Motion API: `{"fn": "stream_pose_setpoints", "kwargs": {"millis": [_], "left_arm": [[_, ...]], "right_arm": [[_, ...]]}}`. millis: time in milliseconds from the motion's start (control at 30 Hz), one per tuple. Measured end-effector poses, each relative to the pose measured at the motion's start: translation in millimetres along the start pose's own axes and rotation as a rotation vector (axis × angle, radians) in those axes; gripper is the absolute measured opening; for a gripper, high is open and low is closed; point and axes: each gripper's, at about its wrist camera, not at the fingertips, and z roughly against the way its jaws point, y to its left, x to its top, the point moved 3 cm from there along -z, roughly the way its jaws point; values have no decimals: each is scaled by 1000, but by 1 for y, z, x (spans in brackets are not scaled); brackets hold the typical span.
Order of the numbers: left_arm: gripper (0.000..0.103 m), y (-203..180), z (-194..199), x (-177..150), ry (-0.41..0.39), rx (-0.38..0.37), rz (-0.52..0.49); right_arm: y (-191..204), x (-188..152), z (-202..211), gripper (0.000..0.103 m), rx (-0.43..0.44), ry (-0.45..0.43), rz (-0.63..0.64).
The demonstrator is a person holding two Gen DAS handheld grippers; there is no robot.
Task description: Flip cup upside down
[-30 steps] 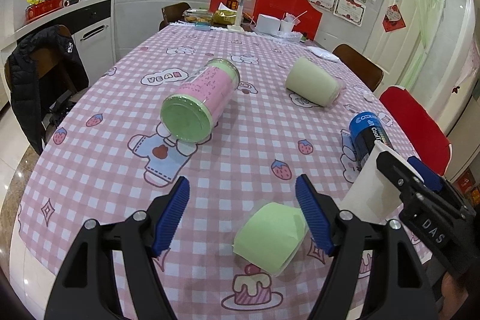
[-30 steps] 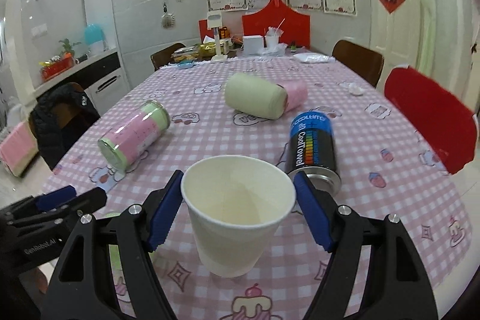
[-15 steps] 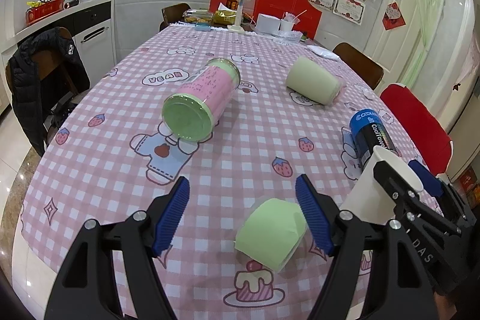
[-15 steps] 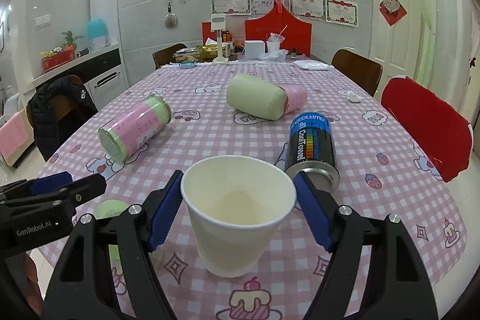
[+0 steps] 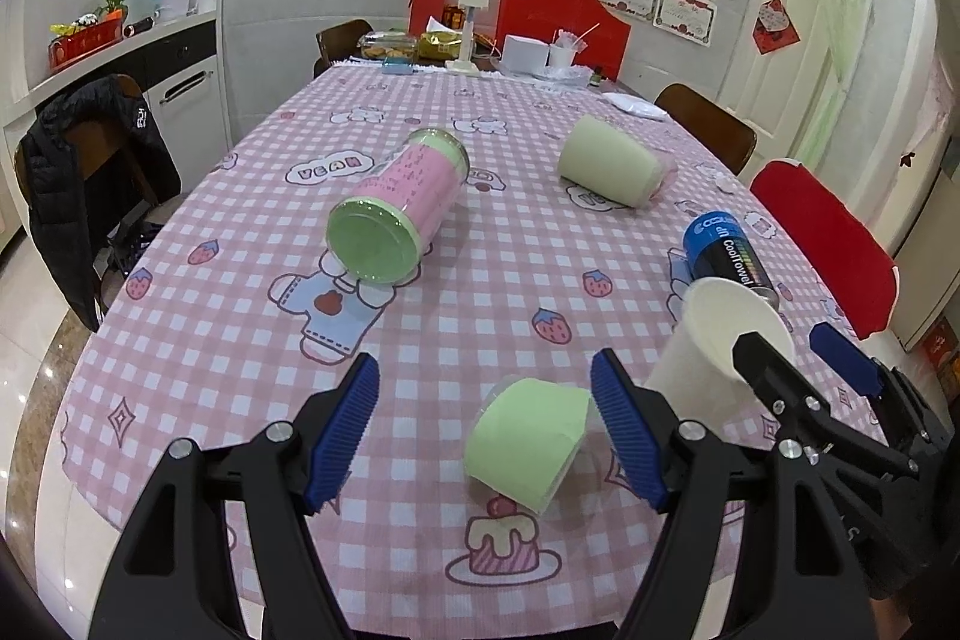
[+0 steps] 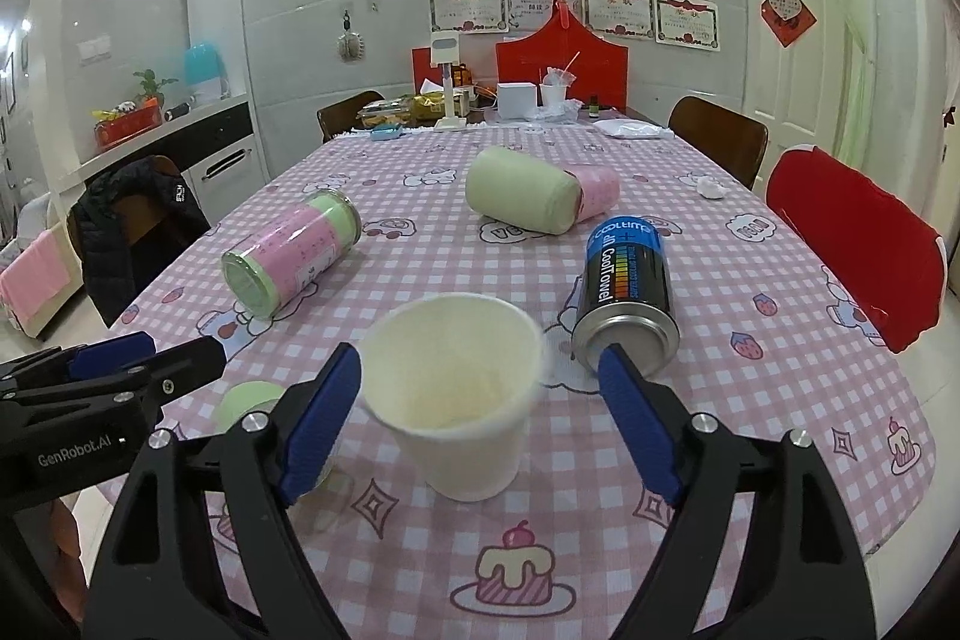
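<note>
So the white paper cup (image 6: pixel 459 400) sat upright on the pink checked tablecloth (image 6: pixel 750 340), between the right gripper (image 6: pixel 480 394)'s wide-open blue fingers (image 6: pixel 318 418), neither one touching it. Left gripper (image 5: pixel 486 421) was spread open too, a small green cup (image 5: pixel 528 445) on its side between its fingers, and a blue can (image 6: pixel 627 289) lay just behind

On table: one white paper cup (image 6: pixel 459 394); one blue-black can (image 6: pixel 627 289); three green-and-pink cylindrical containers (image 5: pixel 399 214) (image 5: pixel 609 169) (image 5: pixel 528 442). Two grippers (image 5: pixel 485 427) (image 6: pixel 480 421) were present.
</note>
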Motion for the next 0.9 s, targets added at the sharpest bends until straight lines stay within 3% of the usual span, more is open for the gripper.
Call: {"fn": "stream_pose_setpoints", "kwargs": {"millis": [467, 900], "left_arm": [[72, -14, 49, 6, -93, -3, -37], [72, -46, 126, 10, -317, 6, -124]], "right_arm": [[-3, 14, 52, 83, 15, -94, -18], [-4, 29, 130, 88, 13, -280, -14]]}}
